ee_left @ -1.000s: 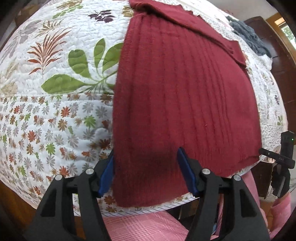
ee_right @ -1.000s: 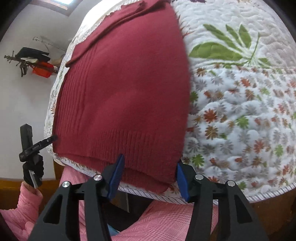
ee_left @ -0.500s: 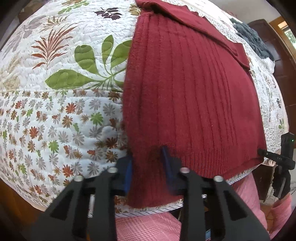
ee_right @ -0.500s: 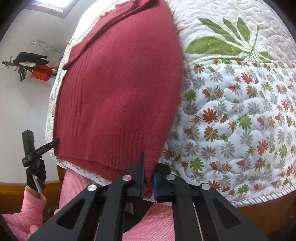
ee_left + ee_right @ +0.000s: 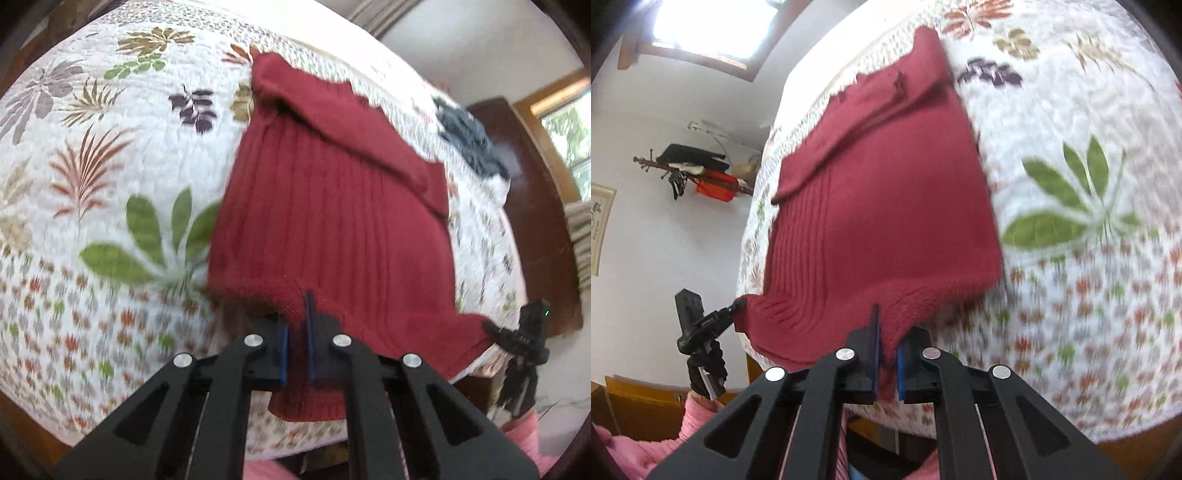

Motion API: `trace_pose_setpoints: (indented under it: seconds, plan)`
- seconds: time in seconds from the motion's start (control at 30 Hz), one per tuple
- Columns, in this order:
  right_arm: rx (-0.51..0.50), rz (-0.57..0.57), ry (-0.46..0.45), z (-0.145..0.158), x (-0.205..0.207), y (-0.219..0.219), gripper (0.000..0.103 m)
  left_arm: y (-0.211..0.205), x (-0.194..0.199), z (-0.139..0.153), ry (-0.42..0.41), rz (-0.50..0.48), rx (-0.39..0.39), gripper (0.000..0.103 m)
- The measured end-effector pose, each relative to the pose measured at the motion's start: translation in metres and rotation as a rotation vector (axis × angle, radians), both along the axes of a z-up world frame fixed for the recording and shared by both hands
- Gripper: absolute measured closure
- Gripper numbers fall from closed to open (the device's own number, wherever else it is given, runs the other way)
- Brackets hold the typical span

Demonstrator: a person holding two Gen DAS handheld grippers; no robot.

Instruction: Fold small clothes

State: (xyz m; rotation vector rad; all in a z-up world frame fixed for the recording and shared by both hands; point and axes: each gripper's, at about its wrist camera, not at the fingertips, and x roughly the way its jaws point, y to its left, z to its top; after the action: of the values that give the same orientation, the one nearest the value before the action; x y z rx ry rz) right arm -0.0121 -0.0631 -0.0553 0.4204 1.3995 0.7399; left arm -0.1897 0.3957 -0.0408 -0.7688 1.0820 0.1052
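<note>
The left tool (image 5: 295, 345), black plastic with blue pads, is clamped on the hem of a dark red knitted sweater (image 5: 332, 229); a flap of ribbed hem hangs below its tips toward 6 o'clock. The right tool (image 5: 886, 354), of the same build, is likewise closed on the sweater's (image 5: 879, 221) hem at the opposite lower corner, with a strip of knit pinched between its blue pads. In each wrist view the other tool shows small at the frame's edge: at 4 o'clock in the left view (image 5: 524, 336), at 8 o'clock in the right view (image 5: 701, 325), each gripping a stretched point of hem.

The sweater is a soft, fuzzy wool-like knit with vertical ribs down its body and a tighter ribbed band along the hem. Its near edge is raised off the bed and bunched between the two tools, while the rest lies flat, reaching toward 12 o'clock, where a sleeve is folded across the top.

Beneath it lies a white quilted bedspread (image 5: 92, 184), stitched in puffy swirls and printed with green, rust and purple leaves and small flowers. A grey-blue knitted garment (image 5: 469, 140) lies crumpled at 2 o'clock in the left view, well apart from the sweater. A pink sleeve (image 5: 646, 443) shows at 8 o'clock in the right view.
</note>
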Motion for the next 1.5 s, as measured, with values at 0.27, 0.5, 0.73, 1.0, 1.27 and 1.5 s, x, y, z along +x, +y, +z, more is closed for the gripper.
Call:
trace_pose_setpoints:
  seconds: [0.27, 0.5, 0.73, 1.0, 1.27, 1.5]
  plan:
    - [-0.001, -0.019, 0.015, -0.003, 0.057, 0.014, 0.097, 0.021, 0.060, -0.014, -0.010, 0.066, -0.057, 0.098]
    - [-0.003, -0.034, 0.050, -0.015, 0.095, 0.026, 0.097, 0.042, 0.095, -0.028, 0.014, 0.079, -0.040, 0.097]
    - [-0.022, -0.053, 0.106, -0.037, 0.122, 0.033, 0.097, 0.057, 0.115, -0.052, 0.059, 0.090, -0.086, 0.093]
    - [-0.019, -0.078, 0.187, -0.053, 0.141, 0.025, 0.091, 0.080, 0.119, -0.062, 0.041, 0.143, -0.245, 0.093]
    - [-0.079, -0.085, 0.133, -0.038, 0.146, 0.009, 0.075, 0.099, 0.104, -0.026, -0.022, 0.140, -0.146, 0.079]
    - [-0.118, -0.084, 0.058, -0.017, 0.141, -0.005, 0.073, 0.080, 0.112, -0.009, -0.009, 0.011, 0.042, 0.063]
